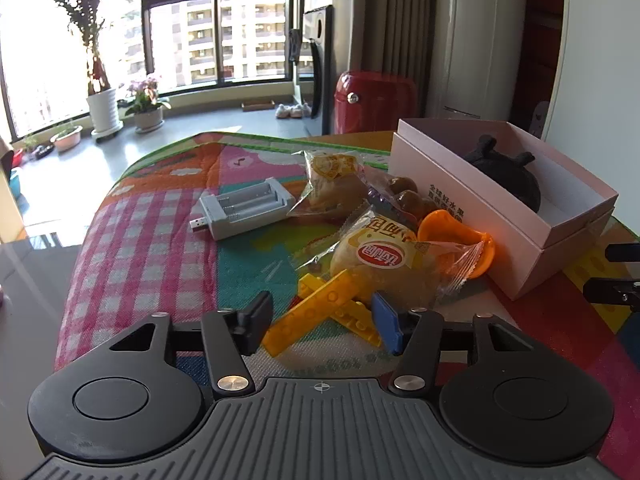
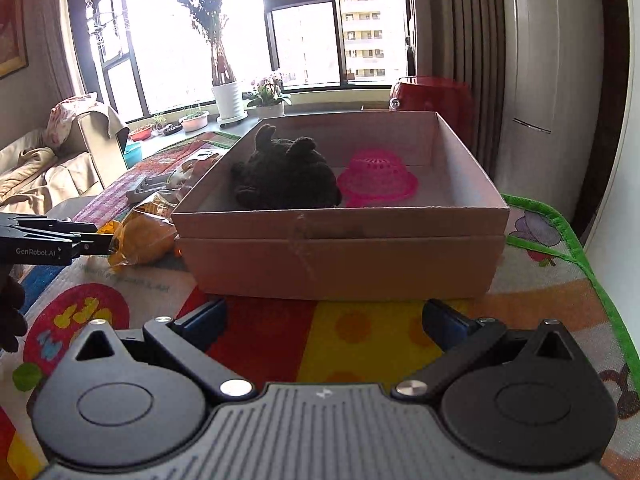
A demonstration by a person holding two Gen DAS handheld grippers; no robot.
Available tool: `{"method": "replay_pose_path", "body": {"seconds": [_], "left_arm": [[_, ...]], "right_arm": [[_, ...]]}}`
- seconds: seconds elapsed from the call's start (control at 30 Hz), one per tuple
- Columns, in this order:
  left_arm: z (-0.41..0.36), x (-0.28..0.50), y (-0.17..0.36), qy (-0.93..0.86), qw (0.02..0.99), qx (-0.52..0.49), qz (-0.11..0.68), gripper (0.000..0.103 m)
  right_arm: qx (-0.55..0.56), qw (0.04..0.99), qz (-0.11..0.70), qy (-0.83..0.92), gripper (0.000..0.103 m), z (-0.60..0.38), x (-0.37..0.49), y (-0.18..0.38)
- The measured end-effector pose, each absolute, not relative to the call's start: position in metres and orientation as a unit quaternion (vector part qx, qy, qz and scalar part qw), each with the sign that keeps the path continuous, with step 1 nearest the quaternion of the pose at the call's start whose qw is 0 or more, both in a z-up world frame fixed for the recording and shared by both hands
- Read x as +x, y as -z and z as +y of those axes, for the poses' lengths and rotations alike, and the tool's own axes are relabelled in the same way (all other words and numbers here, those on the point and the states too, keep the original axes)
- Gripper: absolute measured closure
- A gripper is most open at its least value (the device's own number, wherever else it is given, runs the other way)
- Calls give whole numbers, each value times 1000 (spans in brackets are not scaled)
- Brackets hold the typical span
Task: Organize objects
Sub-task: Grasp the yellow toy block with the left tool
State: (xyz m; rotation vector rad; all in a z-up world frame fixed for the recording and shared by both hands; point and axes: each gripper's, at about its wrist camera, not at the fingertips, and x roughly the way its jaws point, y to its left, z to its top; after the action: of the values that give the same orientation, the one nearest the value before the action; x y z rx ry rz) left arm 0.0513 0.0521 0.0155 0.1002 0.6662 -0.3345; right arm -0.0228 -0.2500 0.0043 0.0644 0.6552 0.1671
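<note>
A: What is hidden or cut off?

B: The yellow bricks (image 1: 320, 312) are partly covered by the bread packet (image 1: 394, 258), and their far ends cannot be seen. The orange scoop (image 1: 454, 236) is half buried under the same wrapper. The brown items (image 1: 406, 198) behind it are too crumpled in plastic to be identified. From the right wrist, the pile is mostly blocked by the box (image 2: 340, 236); only an orange wrapper (image 2: 140, 236) is seen beside its left wall.

A: Task things, appearance and place?

B: A dark plush toy (image 2: 286, 176) is seen inside the box, left of centre, and a pink basket (image 2: 378, 180) lies just right of it, upside down. A second packet (image 1: 334, 182) and a grey battery charger (image 1: 246, 206) lie on the mat (image 1: 140, 248), left of the box.

A: Grippers?

B: The left gripper (image 1: 320, 322) is held parted, its fingers on either side of one yellow brick; contact cannot be confirmed. The right gripper (image 2: 324, 322) is spread wide, nothing between the fingers, just short of the near box wall.

A: Edges, free room?

B: The mat's left border falls off beyond the pink check. Bare mat is noted right of the box up to the green hem (image 2: 580, 256).
</note>
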Motion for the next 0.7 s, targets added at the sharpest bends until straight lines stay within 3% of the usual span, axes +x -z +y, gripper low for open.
{"method": "replay_pose_path", "body": {"seconds": [0.1, 0.17, 0.7], "left_arm": [[52, 49, -16, 164, 930, 39, 327, 62], [52, 47, -16, 167, 929, 31, 328, 77], [54, 39, -17, 157, 929, 11, 335, 84]], "right_arm": [[31, 942, 324, -81, 0, -249, -22, -4], [30, 942, 325, -80, 0, -249, -22, -4], [27, 942, 326, -73, 0, -250, -21, -4]]}}
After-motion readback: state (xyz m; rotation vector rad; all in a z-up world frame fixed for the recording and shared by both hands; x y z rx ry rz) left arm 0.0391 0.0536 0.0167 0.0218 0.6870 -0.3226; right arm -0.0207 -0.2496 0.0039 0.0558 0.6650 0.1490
